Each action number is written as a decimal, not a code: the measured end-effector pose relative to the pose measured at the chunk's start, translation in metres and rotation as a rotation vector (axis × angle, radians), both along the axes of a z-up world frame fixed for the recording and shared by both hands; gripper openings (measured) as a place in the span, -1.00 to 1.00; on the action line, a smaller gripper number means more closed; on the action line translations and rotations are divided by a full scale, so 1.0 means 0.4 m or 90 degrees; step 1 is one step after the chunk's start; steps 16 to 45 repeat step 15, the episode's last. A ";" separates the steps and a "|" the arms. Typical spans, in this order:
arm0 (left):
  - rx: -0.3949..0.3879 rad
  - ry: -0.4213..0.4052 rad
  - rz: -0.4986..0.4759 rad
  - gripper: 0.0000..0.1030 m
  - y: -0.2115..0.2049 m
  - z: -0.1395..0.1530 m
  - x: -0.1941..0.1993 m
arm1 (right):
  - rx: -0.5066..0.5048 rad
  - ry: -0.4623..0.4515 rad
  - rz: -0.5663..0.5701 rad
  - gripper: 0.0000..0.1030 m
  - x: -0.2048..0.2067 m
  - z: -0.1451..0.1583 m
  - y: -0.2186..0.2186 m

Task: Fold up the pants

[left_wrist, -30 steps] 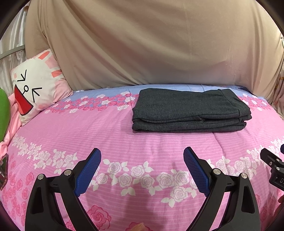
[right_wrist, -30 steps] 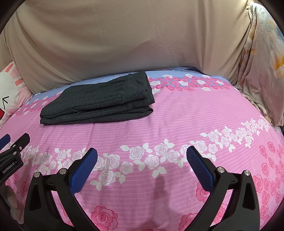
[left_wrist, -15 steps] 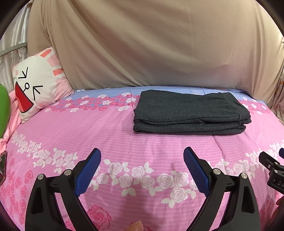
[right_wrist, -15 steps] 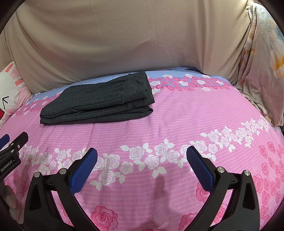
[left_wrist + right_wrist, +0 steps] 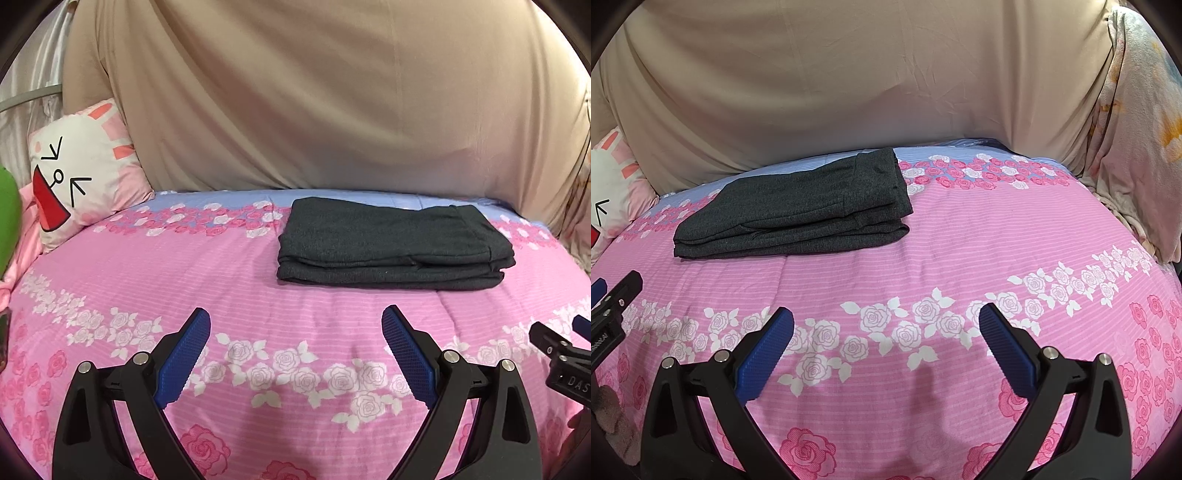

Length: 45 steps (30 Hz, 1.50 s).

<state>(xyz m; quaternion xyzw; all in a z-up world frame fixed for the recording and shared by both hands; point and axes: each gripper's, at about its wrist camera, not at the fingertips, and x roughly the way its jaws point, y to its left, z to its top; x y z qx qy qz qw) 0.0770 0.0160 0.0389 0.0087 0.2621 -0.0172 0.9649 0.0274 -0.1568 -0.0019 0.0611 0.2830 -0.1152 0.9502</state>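
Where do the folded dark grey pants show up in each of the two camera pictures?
Left wrist view: folded pants lie right of centre, beyond the open left gripper.
Right wrist view: pants lie left of centre, beyond the open right gripper.
Shared landmark: the bunny-face pillow, left of the pants.

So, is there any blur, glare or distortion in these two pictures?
Left wrist view: sharp, evenly lit, no glare; the fisheye bows the pink bedspread and darkens the corners. Right wrist view: the same bowing; the folded pants stay in focus, with soft shadow under their edge.
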 end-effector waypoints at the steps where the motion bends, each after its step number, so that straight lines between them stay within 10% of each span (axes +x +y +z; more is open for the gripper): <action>1: -0.003 0.004 -0.005 0.79 0.001 0.000 0.003 | 0.000 0.000 0.000 0.91 0.000 0.000 0.000; 45: 0.019 0.010 0.010 0.67 -0.014 0.000 0.008 | 0.000 0.001 0.002 0.91 0.000 -0.001 -0.004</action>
